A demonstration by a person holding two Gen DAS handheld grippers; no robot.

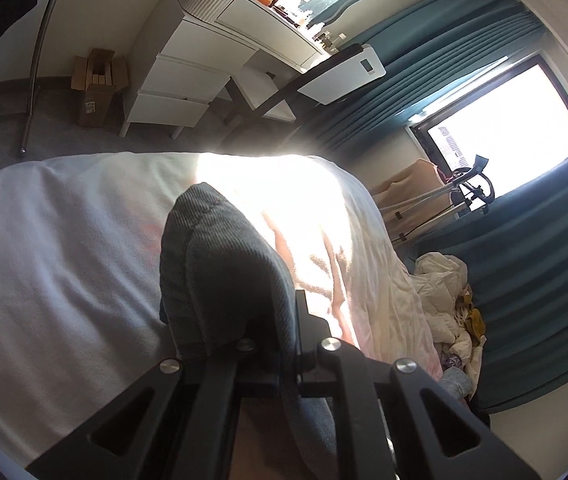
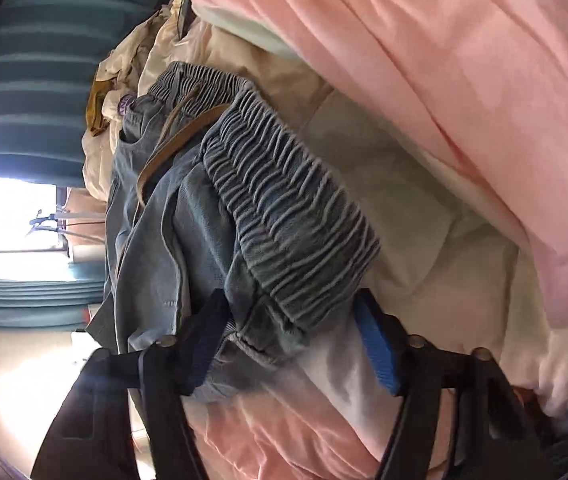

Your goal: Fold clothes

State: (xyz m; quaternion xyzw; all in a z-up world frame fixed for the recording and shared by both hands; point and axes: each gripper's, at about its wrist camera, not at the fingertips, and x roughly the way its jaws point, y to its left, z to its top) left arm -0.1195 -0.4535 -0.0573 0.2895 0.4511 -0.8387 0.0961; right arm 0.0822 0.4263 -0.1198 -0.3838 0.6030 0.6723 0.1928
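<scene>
A pair of blue-grey denim pants with an elastic waistband [image 2: 284, 200] and a brown drawstring [image 2: 180, 136] lies on the bed. My right gripper [image 2: 288, 320] is open, its blue-padded fingers [image 2: 376, 344] on either side of the waistband's near end. In the left wrist view, my left gripper [image 1: 268, 312] is shut on a fold of the same denim fabric [image 1: 220, 264], which covers the fingers and is held above the white sheet [image 1: 64, 260].
Pink bedding [image 2: 464, 80] and a cream quilt [image 2: 424, 220] cover the bed. A heap of clothes [image 1: 448, 300] lies by teal curtains [image 1: 532, 260]. A white dresser [image 1: 204, 60], cardboard boxes [image 1: 98, 80] and a bright window [image 1: 504, 120] are beyond the bed.
</scene>
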